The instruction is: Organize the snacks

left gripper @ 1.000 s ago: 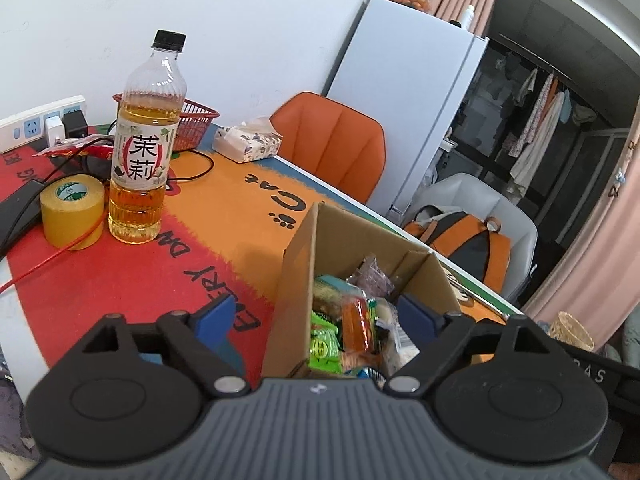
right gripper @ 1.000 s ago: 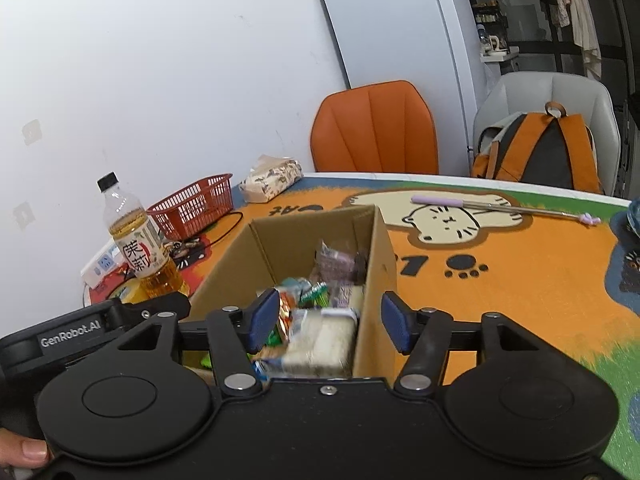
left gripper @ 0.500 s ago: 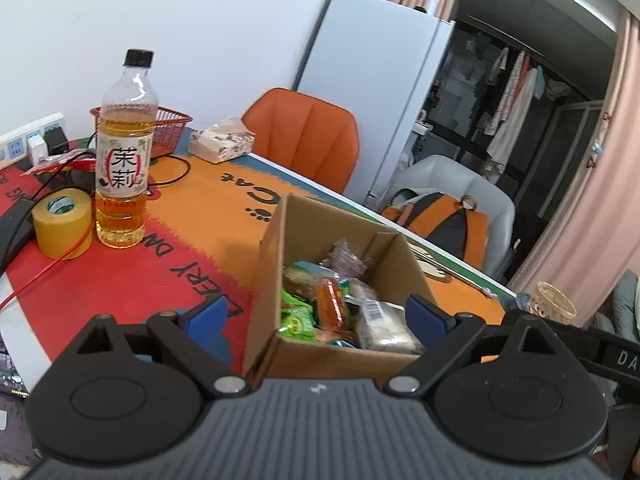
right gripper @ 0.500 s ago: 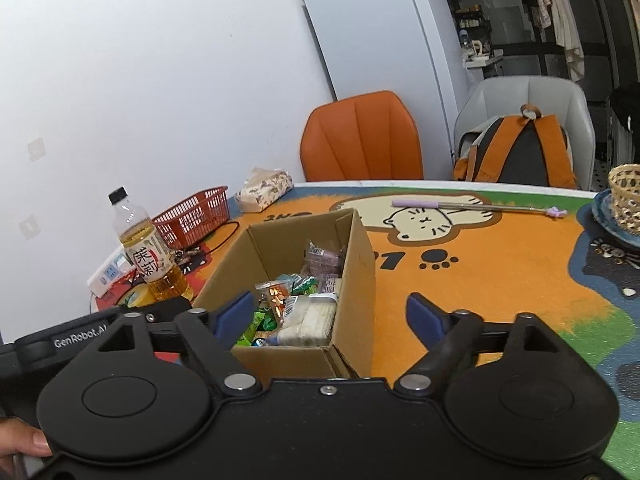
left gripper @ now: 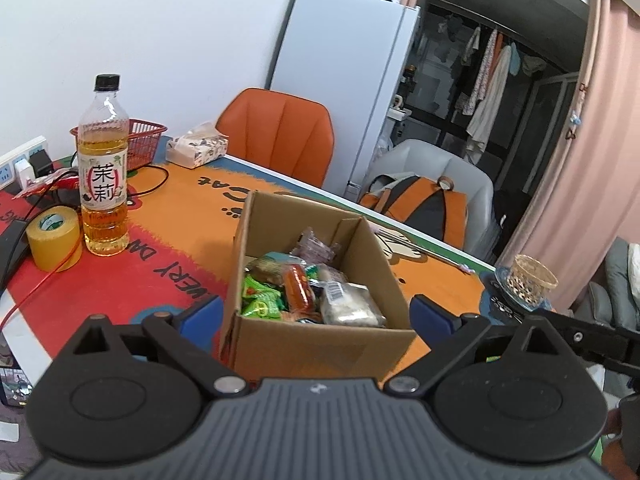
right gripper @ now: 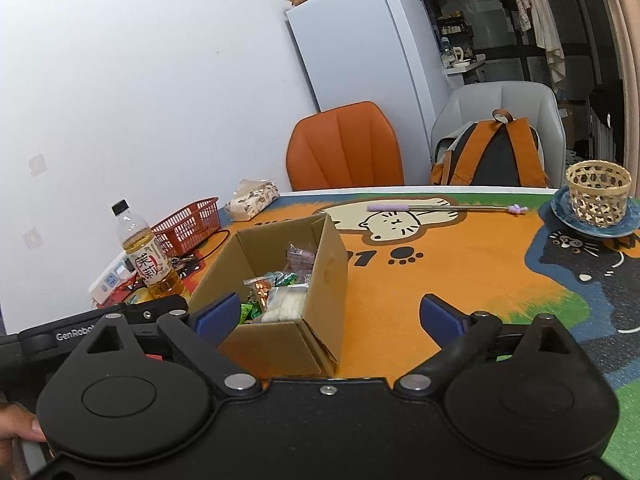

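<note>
An open cardboard box (left gripper: 316,344) stands on the cartoon cat table mat, filled with wrapped snacks (left gripper: 304,292): green packets, an orange one, a clear pack of white cakes. It also shows in the right wrist view (right gripper: 320,288). My left gripper (left gripper: 316,316) is open and empty, its blue pads (left gripper: 430,314) wide apart on either side of the box's near end, not touching it. My right gripper (right gripper: 326,316) is open and empty, held back from the box's near right corner.
A tea bottle (left gripper: 103,172), a yellow tape roll (left gripper: 54,238), a red basket (left gripper: 140,140), cables and a power strip crowd the left. A tissue pack (left gripper: 197,150) lies at the back. A wicker cup on a blue saucer (right gripper: 598,194) and a purple stick (right gripper: 444,209) lie right.
Both grippers have pulled back and up from the box. Their jaws have opened wider. The box and its snacks have stayed in place.
</note>
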Motion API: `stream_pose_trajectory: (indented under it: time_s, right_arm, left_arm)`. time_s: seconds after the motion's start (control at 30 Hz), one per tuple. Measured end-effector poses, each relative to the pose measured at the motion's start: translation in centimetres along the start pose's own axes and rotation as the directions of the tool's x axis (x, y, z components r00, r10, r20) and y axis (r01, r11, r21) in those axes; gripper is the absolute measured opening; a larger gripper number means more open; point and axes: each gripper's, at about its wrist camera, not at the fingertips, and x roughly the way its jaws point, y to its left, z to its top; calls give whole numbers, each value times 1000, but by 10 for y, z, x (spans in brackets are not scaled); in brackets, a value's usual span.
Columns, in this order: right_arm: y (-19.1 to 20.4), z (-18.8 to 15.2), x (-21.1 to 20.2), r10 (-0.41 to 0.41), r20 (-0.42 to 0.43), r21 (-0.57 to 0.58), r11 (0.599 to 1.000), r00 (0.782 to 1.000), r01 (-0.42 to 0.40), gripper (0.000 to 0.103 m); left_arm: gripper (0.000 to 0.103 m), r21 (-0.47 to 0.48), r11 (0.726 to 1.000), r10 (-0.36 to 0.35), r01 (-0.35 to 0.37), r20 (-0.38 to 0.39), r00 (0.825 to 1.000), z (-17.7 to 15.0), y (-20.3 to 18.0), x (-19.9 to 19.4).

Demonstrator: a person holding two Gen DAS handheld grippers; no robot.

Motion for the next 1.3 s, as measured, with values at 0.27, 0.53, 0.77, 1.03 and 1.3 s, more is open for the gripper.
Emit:
stream_pose_trajectory:
  time_s: [0.27, 0.53, 0.77, 1.03, 1.3]
  right_arm:
    - [-7, 1, -30, -25, 19, -11, 1000, 999, 25, 103]
    - [-8, 2, -55, -41, 22, -26, 999, 999, 42, 103]
    - [-4, 3, -74, -62, 47, -47, 997, 997, 64, 103]
    - [2, 4, -89, -63, 54, -71, 995, 997, 67, 103]
    - [11, 5, -95, -62, 46, -94, 993, 997, 66, 103]
  left_arm:
    - [99, 61, 997, -41, 41, -8, 999, -2, -20, -17]
    - [99, 107, 993, -56, 57, -12, 998, -5, -32, -32]
    - [99, 123, 990, -70, 72, -21, 997, -6, -36, -45]
    - [99, 139, 987, -76, 77, -7, 997, -3, -37, -60]
    - [99, 147, 987, -68, 68, -6, 998, -1, -35, -71]
